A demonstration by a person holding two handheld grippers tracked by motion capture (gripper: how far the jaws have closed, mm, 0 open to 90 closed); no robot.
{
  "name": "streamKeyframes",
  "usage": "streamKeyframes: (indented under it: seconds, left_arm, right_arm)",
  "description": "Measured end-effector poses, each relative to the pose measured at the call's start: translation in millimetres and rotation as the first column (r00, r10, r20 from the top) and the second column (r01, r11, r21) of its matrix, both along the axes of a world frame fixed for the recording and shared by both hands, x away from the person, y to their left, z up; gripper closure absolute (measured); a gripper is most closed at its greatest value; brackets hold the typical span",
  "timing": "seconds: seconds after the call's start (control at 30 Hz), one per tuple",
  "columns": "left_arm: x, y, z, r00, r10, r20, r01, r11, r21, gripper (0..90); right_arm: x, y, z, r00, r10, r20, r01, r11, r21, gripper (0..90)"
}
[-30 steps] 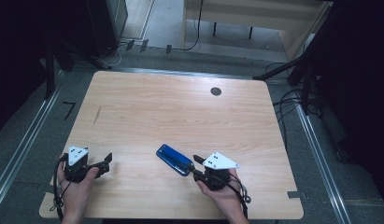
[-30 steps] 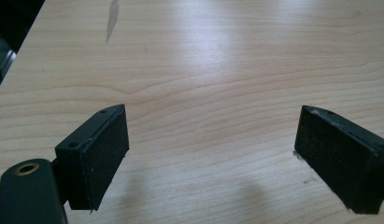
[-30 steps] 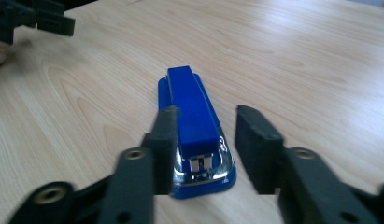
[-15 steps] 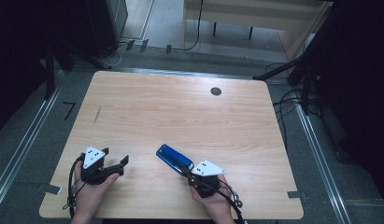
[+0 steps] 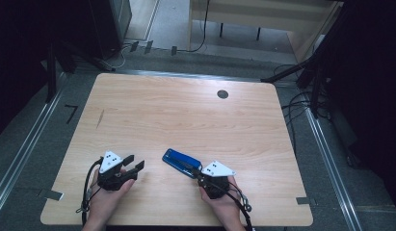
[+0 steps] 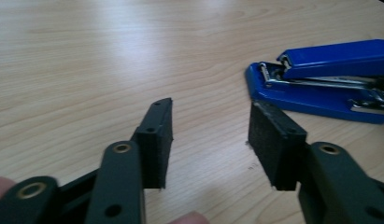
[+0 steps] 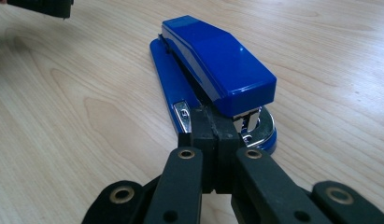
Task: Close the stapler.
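Note:
A blue stapler [image 5: 181,162] lies flat near the front middle of the wooden table [image 5: 186,115]. My right gripper [image 5: 195,173] is shut, and its tips rest against the stapler's [image 7: 213,56] rear hinge end, under the top arm. In the right gripper view the jaws [image 7: 213,126] stand pressed together; I cannot tell if anything thin is pinched. My left gripper [image 5: 135,161] sits just left of the stapler, pointing at it. Its jaws [image 6: 213,112] have just been closing and stand partly apart with nothing between them. The stapler's [image 6: 320,79] front end lies a little beyond the left gripper's right jaw.
A small dark round grommet [image 5: 222,94] sits in the tabletop at the far right. Cables run over the floor beyond the table's far edge and on its right side. The left gripper's jaw tip [image 7: 40,7] shows at the top left of the right gripper view.
My left gripper has moved right toward the stapler and its jaws have narrowed. The right hand has shifted slightly left and its jaws have closed at the stapler's rear end.

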State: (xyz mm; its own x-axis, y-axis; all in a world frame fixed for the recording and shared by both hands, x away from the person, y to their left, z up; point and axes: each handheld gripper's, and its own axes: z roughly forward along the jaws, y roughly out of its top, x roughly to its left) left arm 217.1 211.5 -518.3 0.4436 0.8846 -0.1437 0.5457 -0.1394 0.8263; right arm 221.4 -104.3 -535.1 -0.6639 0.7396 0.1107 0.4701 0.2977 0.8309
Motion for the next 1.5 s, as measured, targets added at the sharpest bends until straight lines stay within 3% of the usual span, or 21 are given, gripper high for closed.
streamKeyframes:
  seconds: [0.37, 0.53, 0.6, 0.8, 0.87, 1.0, 1.17, 1.5]
  left_arm:
    - [3.0, -21.7, -4.0, 0.9984, -0.055, -0.018, 0.054, 0.9985, -0.010, 81.3]
    - [4.2, -42.1, -8.3, 0.9921, -0.120, -0.037, 0.120, 0.9928, -0.009, 90.0]
    - [5.0, -55.9, -11.1, 0.9853, -0.164, -0.048, 0.165, 0.9862, 0.013, 90.0]
    - [10.6, -80.9, -9.8, 0.9736, -0.222, -0.055, 0.223, 0.9743, 0.028, 90.0]
    - [12.0, -84.7, -10.1, 0.9733, -0.223, -0.053, 0.225, 0.9739, 0.028, 90.0]
    - [22.0, -99.9, -13.4, 0.9710, -0.233, -0.054, 0.237, 0.9690, 0.072, 90.0]
    - [26.8, -106.2, -14.6, 0.9696, -0.238, -0.056, 0.241, 0.9687, 0.058, 90.0]
    - [27.3, -109.6, -14.7, 0.9645, -0.258, -0.056, 0.262, 0.9625, 0.072, 90.0]
  right_arm:
    - [6.1, -6.8, -1.6, 0.9992, -0.040, 0.003, 0.040, 0.9991, -0.013, 90.0]
    - [5.5, -13.2, 5.2, 0.9994, -0.035, -0.002, 0.035, 0.9992, 0.020, 90.0]
    - [5.2, -20.2, 10.4, 0.9992, -0.039, 0.000, 0.039, 0.9988, 0.028, 90.0]
    - [8.7, -25.6, 8.5, 0.9985, -0.051, -0.019, 0.051, 0.9987, 0.003, 90.0]
    - [10.0, -26.0, 7.9, 0.9973, -0.067, -0.028, 0.067, 0.9977, -0.007, 90.0]
    - [13.7, -29.0, 4.7, 0.9954, -0.082, -0.051, 0.080, 0.9964, -0.026, 90.0]
    - [14.8, -28.8, 3.2, 0.9958, -0.071, -0.057, 0.069, 0.9970, -0.033, 90.0]
    - [17.3, -22.9, 1.7, 0.9981, -0.035, -0.052, 0.032, 0.9983, -0.048, 90.0]
